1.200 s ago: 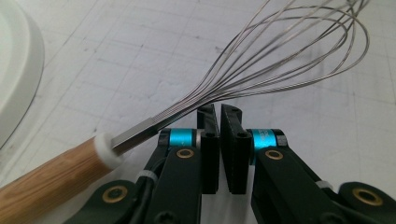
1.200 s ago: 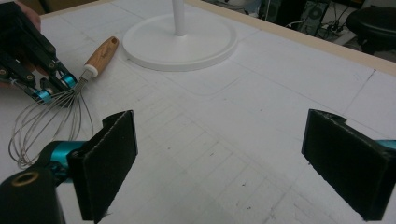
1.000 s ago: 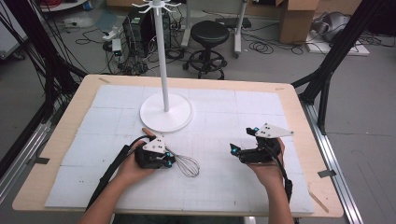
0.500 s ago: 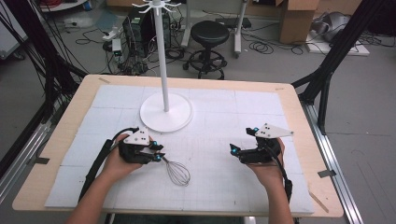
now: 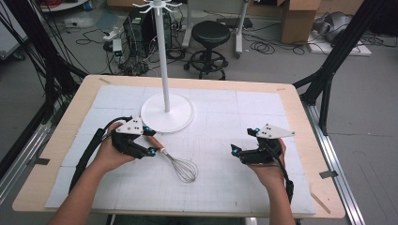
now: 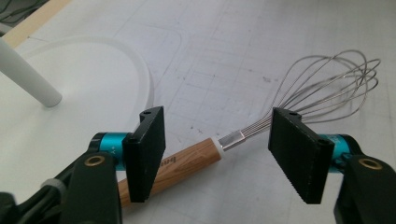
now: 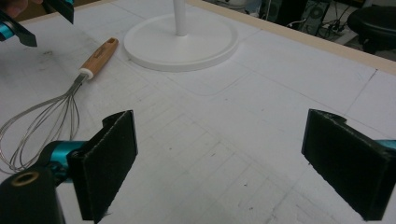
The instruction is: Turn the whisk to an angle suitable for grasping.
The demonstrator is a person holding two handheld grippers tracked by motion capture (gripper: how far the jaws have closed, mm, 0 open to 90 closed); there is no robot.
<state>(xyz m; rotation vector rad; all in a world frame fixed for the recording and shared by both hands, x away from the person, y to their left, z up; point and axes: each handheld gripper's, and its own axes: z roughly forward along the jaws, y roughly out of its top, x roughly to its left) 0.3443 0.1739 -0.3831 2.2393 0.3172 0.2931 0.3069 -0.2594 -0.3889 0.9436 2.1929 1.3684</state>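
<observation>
the left gripper (image 6: 217,154) has just been opening and has lifted off the whisk (image 5: 174,161), now lying free on the mat; the right gripper (image 7: 219,163) waits, jaws wide.

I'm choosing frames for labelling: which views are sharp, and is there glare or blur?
Left gripper view: whisk crisp, white stand base washed out. Right gripper view: near jaws soft. High view: even light, slightly soft, no harsh shadows.
</observation>
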